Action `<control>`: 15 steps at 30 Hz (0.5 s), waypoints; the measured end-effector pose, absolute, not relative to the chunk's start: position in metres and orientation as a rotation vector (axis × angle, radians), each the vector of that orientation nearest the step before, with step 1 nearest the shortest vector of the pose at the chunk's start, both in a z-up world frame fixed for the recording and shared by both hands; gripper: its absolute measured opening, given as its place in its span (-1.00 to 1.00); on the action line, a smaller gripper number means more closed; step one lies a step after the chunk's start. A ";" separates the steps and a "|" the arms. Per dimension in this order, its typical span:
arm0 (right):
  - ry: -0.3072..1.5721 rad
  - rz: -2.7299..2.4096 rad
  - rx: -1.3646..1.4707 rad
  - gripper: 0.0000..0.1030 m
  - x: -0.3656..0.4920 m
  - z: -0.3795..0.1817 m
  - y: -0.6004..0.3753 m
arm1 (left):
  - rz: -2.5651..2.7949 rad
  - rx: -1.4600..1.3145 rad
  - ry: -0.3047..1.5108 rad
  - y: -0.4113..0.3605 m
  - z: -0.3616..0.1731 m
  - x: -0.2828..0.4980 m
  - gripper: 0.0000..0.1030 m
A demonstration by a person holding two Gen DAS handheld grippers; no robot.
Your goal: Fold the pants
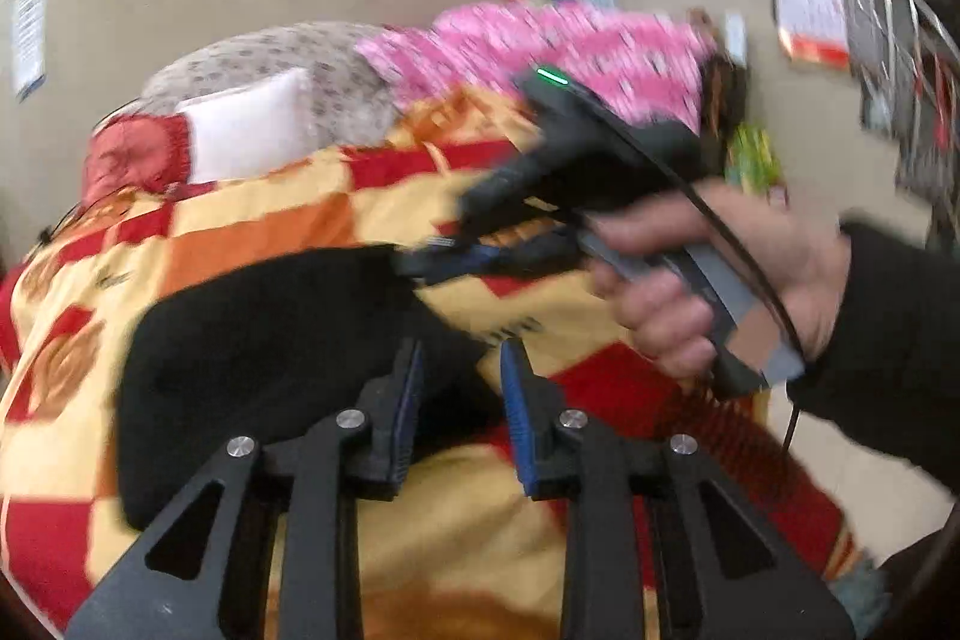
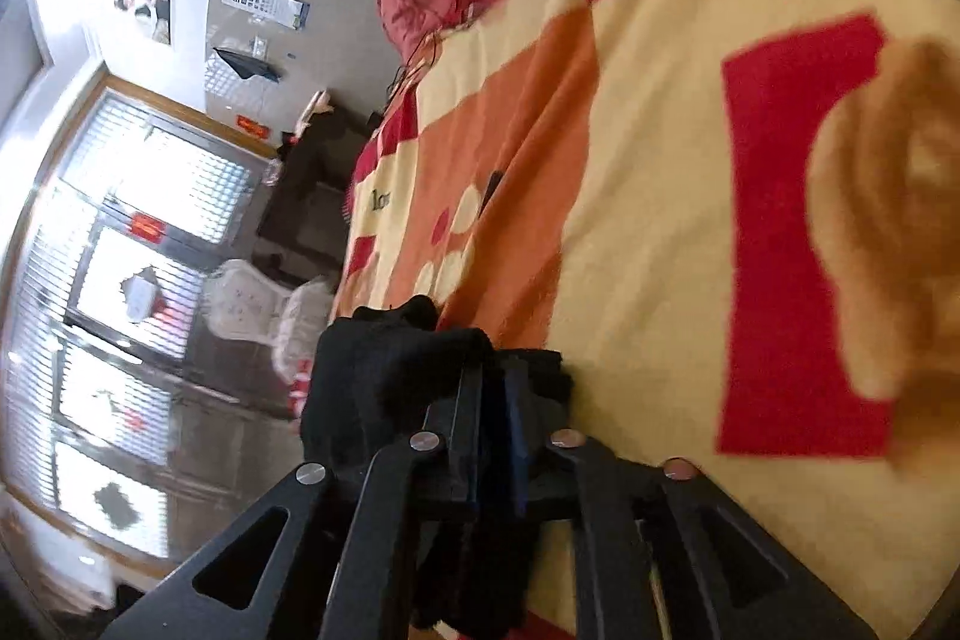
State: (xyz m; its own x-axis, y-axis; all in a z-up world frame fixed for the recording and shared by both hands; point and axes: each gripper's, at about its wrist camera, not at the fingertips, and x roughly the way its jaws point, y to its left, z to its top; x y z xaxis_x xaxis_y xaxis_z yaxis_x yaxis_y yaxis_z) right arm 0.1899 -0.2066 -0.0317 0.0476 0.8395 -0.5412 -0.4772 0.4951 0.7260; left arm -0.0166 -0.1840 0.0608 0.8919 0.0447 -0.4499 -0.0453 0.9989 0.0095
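Observation:
The black pants (image 1: 258, 340) lie bunched on a red, orange and yellow checked blanket (image 1: 240, 232) on a bed. My left gripper (image 1: 462, 370) is open just above the pants' right edge, with nothing between its blue pads. My right gripper (image 1: 420, 256) comes in from the right, held by a bare hand, and its tips are at the pants' far edge. In the right wrist view my right gripper (image 2: 495, 388) is shut on a fold of the black pants (image 2: 384, 370), lifted off the blanket (image 2: 660, 220).
A white pillow (image 1: 252, 130), a red cushion (image 1: 132, 154), a grey flowered quilt (image 1: 300, 58) and a pink quilt (image 1: 540, 40) are heaped at the bed's far end. The right wrist view shows the bed's edge, white chairs (image 2: 252, 304) and windows (image 2: 132, 250) beyond.

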 end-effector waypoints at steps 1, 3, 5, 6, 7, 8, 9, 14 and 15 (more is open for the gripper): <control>1.088 1.033 0.363 -0.68 0.183 -0.023 -0.210 | 0.075 -0.042 0.447 -0.170 0.066 -0.029 -0.54; 1.016 1.054 0.292 -0.68 0.165 -0.005 -0.215 | 0.163 -0.149 0.425 -0.133 0.072 -0.052 -0.54; 0.945 1.094 0.205 -0.68 0.145 0.013 -0.216 | 0.238 -0.279 0.428 -0.096 0.069 -0.066 -0.54; 0.910 1.116 0.152 -0.68 0.134 0.020 -0.214 | 0.254 -0.351 0.444 -0.078 0.063 -0.068 -0.54; 0.861 1.148 0.058 -0.68 0.114 0.028 -0.208 | 0.258 -0.429 0.469 -0.062 0.056 -0.070 -0.54; 0.832 1.163 -0.005 -0.68 0.102 0.032 -0.202 | 0.256 -0.509 0.495 -0.049 0.048 -0.071 -0.55; 0.799 1.177 -0.103 -0.68 0.086 0.034 -0.193 | 0.234 -0.589 0.513 -0.040 0.040 -0.070 -0.55; 0.823 1.113 -0.357 -0.69 0.061 0.014 -0.160 | 0.234 -0.668 0.570 -0.027 0.017 -0.059 -0.54; 0.854 1.082 -0.382 -0.73 0.063 0.003 -0.159 | 0.241 -0.680 0.589 -0.023 0.013 -0.053 -0.50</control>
